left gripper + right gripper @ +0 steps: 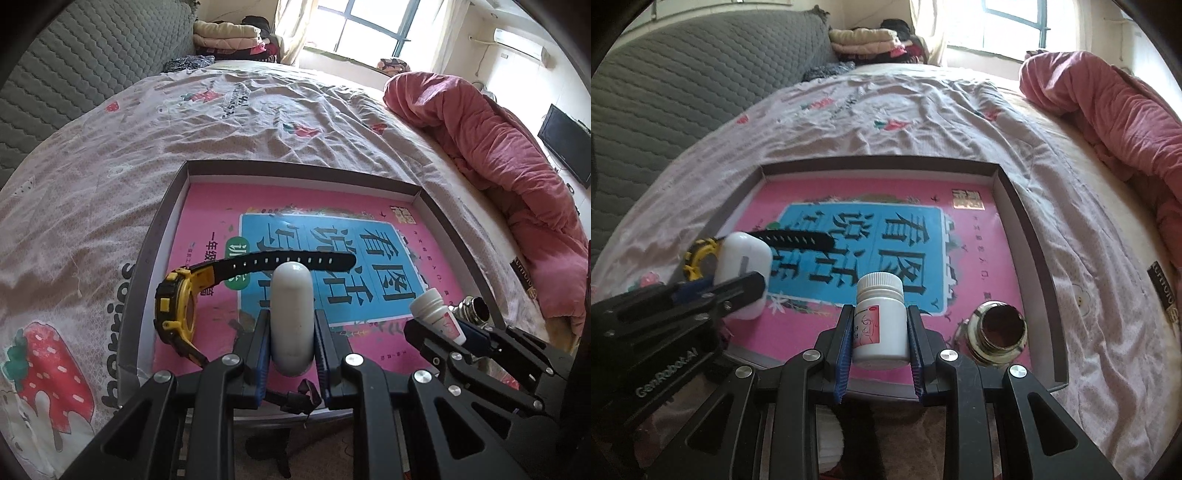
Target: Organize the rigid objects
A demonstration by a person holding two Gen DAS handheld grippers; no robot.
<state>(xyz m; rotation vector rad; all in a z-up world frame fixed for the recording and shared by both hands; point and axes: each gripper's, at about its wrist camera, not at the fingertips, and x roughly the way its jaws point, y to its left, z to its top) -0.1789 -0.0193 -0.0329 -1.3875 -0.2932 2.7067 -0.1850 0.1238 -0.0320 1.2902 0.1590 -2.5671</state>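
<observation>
Over the near edge of the shallow box on the bed, we see our left claw pinching a white capsule-shaped case and our right claw pinching a white pill bottle. The bottle's label carries red print too small for us to read. Lining the box is a pink book cover with large Chinese characters on blue. "GenRobot.AI" shows on the left claw's housing only from the right wrist. That view also looks down into the metal jar; the left wrist shows the whole yellow watch inside the box.
</observation>
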